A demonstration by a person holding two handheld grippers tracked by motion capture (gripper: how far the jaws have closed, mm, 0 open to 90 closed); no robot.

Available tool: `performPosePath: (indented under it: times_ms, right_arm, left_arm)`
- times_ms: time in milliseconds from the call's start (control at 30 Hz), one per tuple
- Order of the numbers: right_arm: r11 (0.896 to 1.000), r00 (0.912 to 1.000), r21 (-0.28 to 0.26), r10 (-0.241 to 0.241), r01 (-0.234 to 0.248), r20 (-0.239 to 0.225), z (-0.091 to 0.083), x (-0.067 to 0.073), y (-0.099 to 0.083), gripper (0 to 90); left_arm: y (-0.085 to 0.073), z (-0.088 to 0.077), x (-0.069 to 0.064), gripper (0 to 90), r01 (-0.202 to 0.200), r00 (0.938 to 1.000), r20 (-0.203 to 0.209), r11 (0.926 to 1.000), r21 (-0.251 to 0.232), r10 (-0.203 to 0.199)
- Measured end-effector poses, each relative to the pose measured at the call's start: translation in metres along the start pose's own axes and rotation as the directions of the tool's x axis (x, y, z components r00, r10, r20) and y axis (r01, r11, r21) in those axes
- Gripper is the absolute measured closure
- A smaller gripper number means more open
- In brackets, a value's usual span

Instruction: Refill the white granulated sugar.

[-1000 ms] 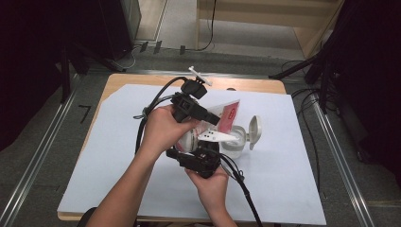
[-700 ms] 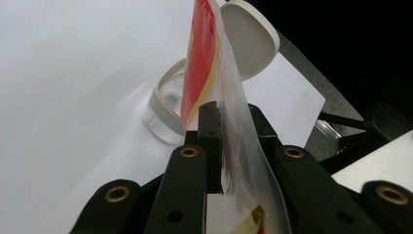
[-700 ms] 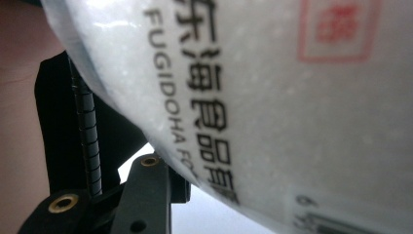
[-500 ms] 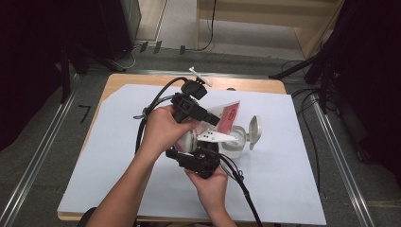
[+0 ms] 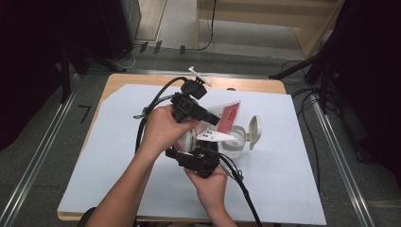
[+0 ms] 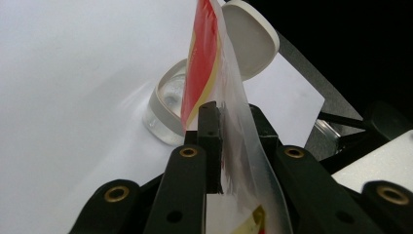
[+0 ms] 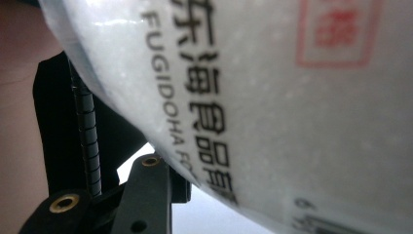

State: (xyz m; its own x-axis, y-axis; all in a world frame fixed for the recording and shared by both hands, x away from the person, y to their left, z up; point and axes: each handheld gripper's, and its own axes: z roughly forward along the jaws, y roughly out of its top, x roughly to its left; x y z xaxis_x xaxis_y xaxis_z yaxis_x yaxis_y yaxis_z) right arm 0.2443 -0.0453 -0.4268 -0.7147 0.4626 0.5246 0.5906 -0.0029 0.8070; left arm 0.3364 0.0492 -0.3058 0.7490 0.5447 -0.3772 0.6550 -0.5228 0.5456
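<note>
The red-and-clear plastic bag of white granules (image 5: pixel 222 124) hangs tilted over the small clear jar with a white flip lid (image 5: pixel 235 142), its printed red top edge pointing toward the far right corner of the worktop (image 5: pixel 118 142). In the left gripper view the jaws of the left gripper (image 6: pixel 229 141) are pressed together on a thin flap of the bag, clear film and red edge rising straight out between them, with the jar's open mouth directly beyond. The right gripper (image 5: pixel 198 158) sits lower, nearer the person's edge of the worktop; its own view is taken up by the bag's bulging, granule-filled belly with black lettering, resting across one jaw. The jaws look part-spread around that bulk, though I cannot tell whether both press on it. From above, a white pointed corner of the bag reaches toward the jar's rim, the lid (image 5: pixel 255 131) hinged back on the side toward the right edge.

The jar stands alone on the white sheet covering the worktop, roughly mid-way across and right of centre, unheld.

Judging from this, the pour is the delicate part. The jar's mouth is narrow against a floppy spout, so a small twist of either hand could send granules onto the sheet. The left pinch holds only thin film; if the weight shifts, the flap may slide out and the bag drop onto the jar, tipping it. Squeezing the belly harder could make the contents surge.
</note>
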Motion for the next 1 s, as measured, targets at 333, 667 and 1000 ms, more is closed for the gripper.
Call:
performPosePath:
  times_ms: [333, 667, 1000]
  right_arm:
    - [1.0, 1.0, 0.009, -0.001, 0.001, 0.001, -0.0005, -0.0003, 0.0007, 62.1]
    - [1.0, 1.0, 0.004, -0.008, 0.008, 0.005, -0.0003, 0.0005, -0.0006, 62.2]
    - [0.999, 0.9988, 0.003, -0.045, 0.045, 0.02, -0.0002, 0.0018, -0.0026, 61.0]
  left_arm:
    - [-0.0001, 0.0001, 0.0009, 81.2, 0.001, 1.0, 0.006, 1.0, -0.001, -0.001]
    - [-0.0004, 0.0002, 0.002, 81.3, 0.004, 0.9999, 0.014, 1.0, 0.0, -0.004]
    - [-0.0006, 0.0001, 0.0007, 81.6, -0.003, 1.0, 0.01, 1.0, 0.004, 0.003]
